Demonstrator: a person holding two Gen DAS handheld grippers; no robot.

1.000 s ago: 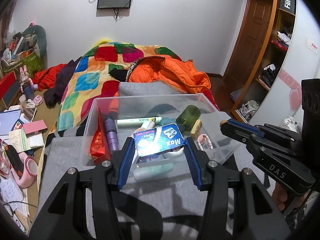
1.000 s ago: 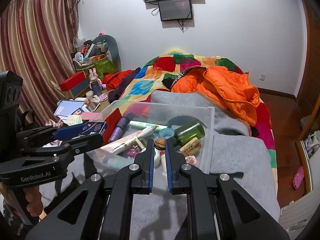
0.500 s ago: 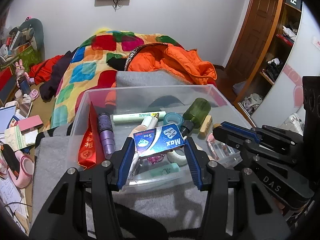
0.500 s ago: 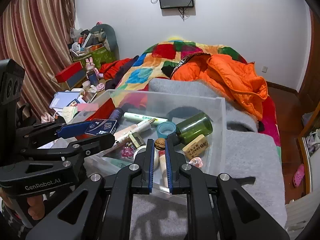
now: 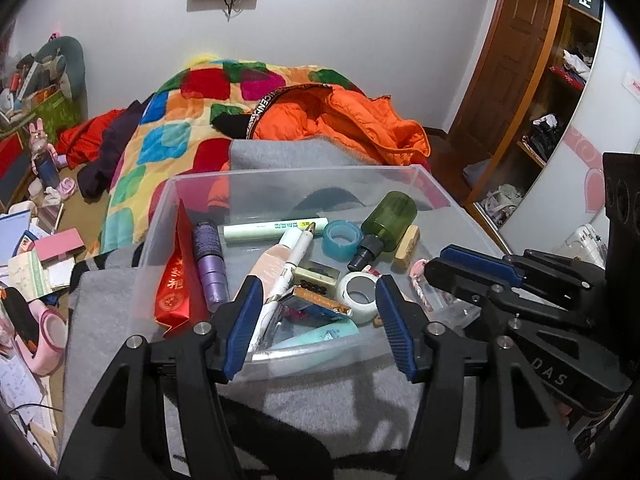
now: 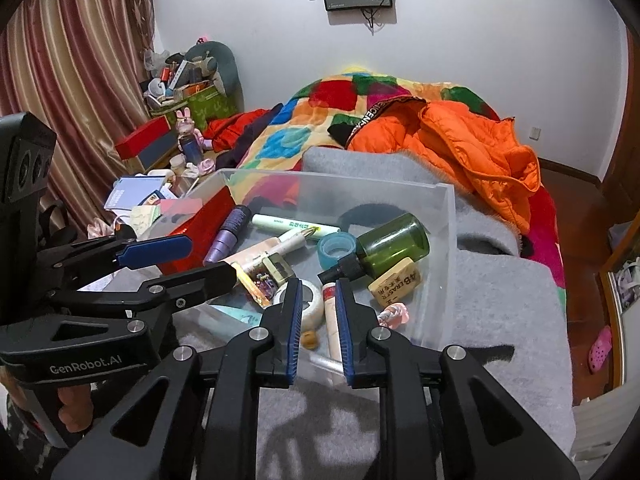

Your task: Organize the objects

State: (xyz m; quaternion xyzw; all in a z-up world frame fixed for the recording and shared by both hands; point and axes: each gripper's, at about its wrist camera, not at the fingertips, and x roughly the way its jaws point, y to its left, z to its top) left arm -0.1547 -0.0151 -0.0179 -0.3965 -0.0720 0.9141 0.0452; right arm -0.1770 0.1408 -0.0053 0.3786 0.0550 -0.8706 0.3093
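While both our left gripper (image 5: 316,316) and right gripper (image 6: 317,320) hover spread and empty, the clear bin (image 5: 440,190) looks nearly filled. We judge little remains; the small box (image 5: 320,300) and walnut (image 6: 310,338) lie inside.

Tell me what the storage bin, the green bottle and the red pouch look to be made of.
Storage bin: clear, slightly frosted plastic; the bedding shows through its walls.
Green bottle: translucent olive plastic or glass, glossy, with a black cap; the look leaves it open.
Red pouch: shiny foil-like film, creased, with gold print.
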